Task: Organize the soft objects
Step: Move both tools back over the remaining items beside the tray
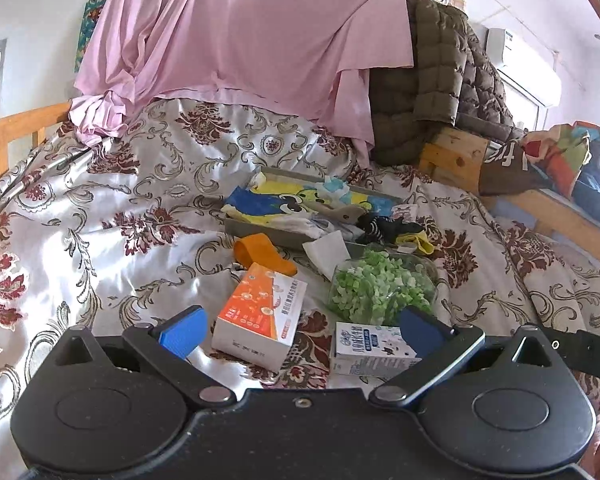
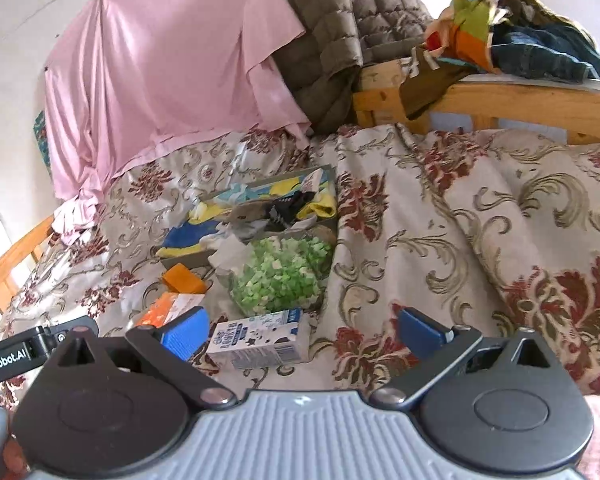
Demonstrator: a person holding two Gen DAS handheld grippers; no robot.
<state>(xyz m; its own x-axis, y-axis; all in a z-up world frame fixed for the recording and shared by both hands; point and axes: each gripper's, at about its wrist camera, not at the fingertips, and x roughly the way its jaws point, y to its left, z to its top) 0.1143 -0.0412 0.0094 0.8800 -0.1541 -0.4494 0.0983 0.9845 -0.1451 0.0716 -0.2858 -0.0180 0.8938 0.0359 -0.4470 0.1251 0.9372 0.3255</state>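
Both grippers' fingers [image 1: 184,332] gape empty; only left view shows whole orange box [image 1: 260,316].

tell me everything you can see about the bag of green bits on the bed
The bag is clear, crinkly plastic, bulging with small light and dark green pieces, with a few white ones mixed in. It looks soft and slumped, lying on the bedspread just in front of the grey tray of cloth items. A white tissue rests against its far left edge, and the milk carton lies on its near side. Neither pair of tongs touches it.
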